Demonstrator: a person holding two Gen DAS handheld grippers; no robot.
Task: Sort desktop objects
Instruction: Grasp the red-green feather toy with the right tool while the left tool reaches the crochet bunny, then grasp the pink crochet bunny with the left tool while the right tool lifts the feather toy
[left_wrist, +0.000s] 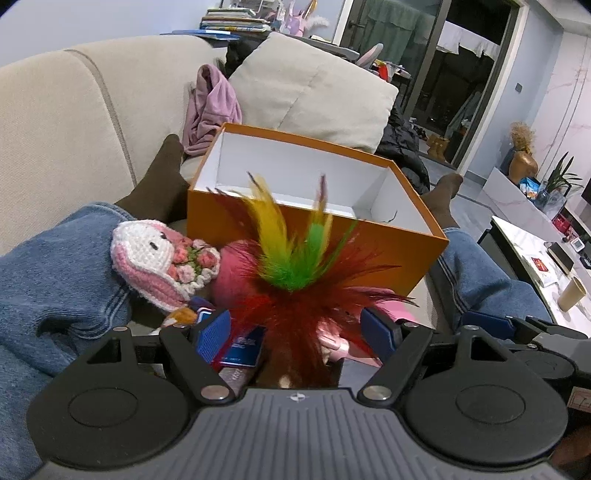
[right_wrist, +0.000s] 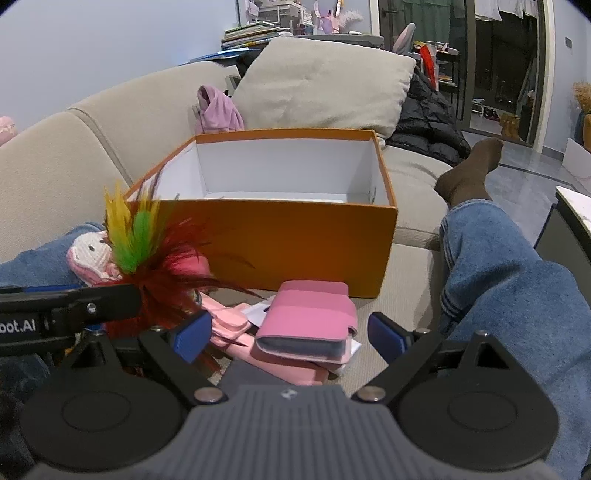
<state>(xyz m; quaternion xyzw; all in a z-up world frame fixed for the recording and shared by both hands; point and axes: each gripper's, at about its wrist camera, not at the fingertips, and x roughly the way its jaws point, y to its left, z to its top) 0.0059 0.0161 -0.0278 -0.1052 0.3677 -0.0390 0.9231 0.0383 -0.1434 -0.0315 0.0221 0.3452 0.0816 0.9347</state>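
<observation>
**Feather toy between left fingers, box open**

Left gripper (left_wrist: 299, 328), lower centre: fingers wide, feather toy (left_wrist: 295, 273) standing between them; contact cannot be told. Orange box (left_wrist: 314, 236) sits at centre. Right gripper (right_wrist: 290, 334): fingers wide above pink wallet (right_wrist: 308, 319), not touching.

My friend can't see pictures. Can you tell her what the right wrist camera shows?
An open gripper hovers over a pink wallet on a beige sofa, in front of an empty orange box. To the left, a feather toy lies beside a knitted bunny.
</observation>
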